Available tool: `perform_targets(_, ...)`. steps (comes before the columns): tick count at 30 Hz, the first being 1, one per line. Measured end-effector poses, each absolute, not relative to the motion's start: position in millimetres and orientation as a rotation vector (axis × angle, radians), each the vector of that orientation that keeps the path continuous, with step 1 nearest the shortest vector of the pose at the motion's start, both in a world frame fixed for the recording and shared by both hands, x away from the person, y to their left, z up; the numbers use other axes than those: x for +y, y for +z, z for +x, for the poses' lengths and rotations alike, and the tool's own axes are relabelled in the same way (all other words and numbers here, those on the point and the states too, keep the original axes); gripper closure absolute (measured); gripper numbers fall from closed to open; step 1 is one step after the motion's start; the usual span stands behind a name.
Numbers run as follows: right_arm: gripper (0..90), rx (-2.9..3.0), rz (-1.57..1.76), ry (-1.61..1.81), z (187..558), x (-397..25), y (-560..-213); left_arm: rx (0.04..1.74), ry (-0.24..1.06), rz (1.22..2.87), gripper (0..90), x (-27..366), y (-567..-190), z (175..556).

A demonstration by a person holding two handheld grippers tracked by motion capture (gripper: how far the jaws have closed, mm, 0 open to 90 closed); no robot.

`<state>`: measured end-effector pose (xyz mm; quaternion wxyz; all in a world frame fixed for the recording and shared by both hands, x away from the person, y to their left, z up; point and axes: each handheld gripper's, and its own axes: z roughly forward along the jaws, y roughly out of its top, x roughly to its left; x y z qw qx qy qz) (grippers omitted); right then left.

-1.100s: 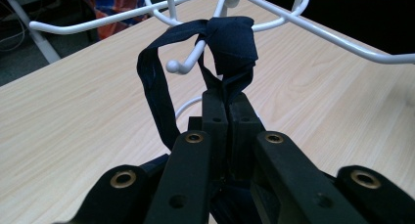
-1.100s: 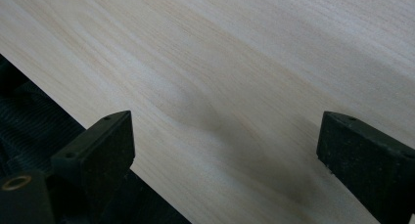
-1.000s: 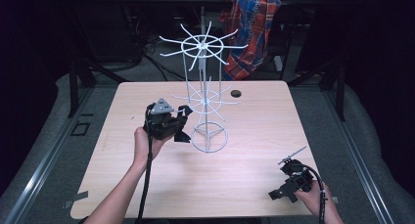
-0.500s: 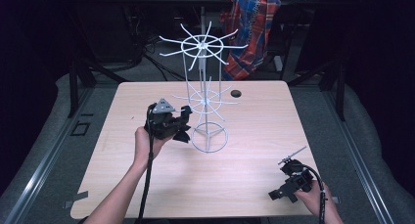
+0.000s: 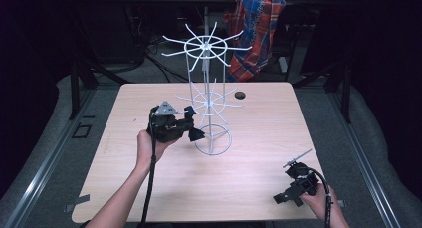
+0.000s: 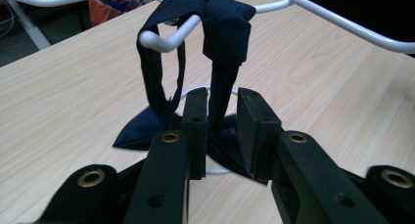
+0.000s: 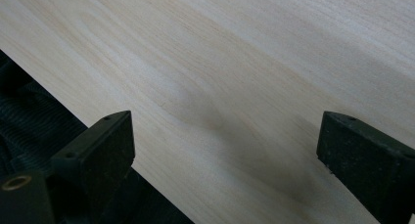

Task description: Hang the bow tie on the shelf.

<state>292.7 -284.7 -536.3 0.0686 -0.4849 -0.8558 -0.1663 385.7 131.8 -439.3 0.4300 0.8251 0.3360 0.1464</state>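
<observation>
A white wire rack (image 5: 206,103) with spoked tiers stands mid-table on a ring base. A dark navy tie-like strap (image 6: 225,28) is looped over one white spoke (image 6: 161,38), and its wider end (image 6: 137,131) rests on the wood by the ring. My left gripper (image 5: 191,123) is just left of the rack's lower tier. In the left gripper view its jaws (image 6: 222,94) stand close together with the hanging strap between them. My right gripper (image 5: 284,185) is low at the table's near right corner, its jaws (image 7: 222,131) wide apart over bare wood.
The wooden table (image 5: 259,138) has a black grommet hole (image 5: 241,95) behind the rack. A plaid cloth (image 5: 256,29) hangs beyond the far edge. In the right gripper view the table's edge (image 7: 73,111) and dark floor lie close by.
The left gripper has edged slightly toward the rack. The right gripper has stayed put.
</observation>
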Motion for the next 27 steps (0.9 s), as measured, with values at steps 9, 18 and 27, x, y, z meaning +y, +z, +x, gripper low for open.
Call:
perform_targets(9,6.8,-2.584,-1.469,-0.498,292,-285,-536,0.855,0.375,2.036,64.7,134,-437,382)
perform_targets(18,6.8,-2.592,-1.442,-0.486,293,-286,-535,0.902,0.413,2.024,49.8,145,-434,375)
perform_targets(27,6.7,-2.581,-1.448,-0.504,292,-285,-535,0.954,0.456,2.025,32.5,161,-429,368)
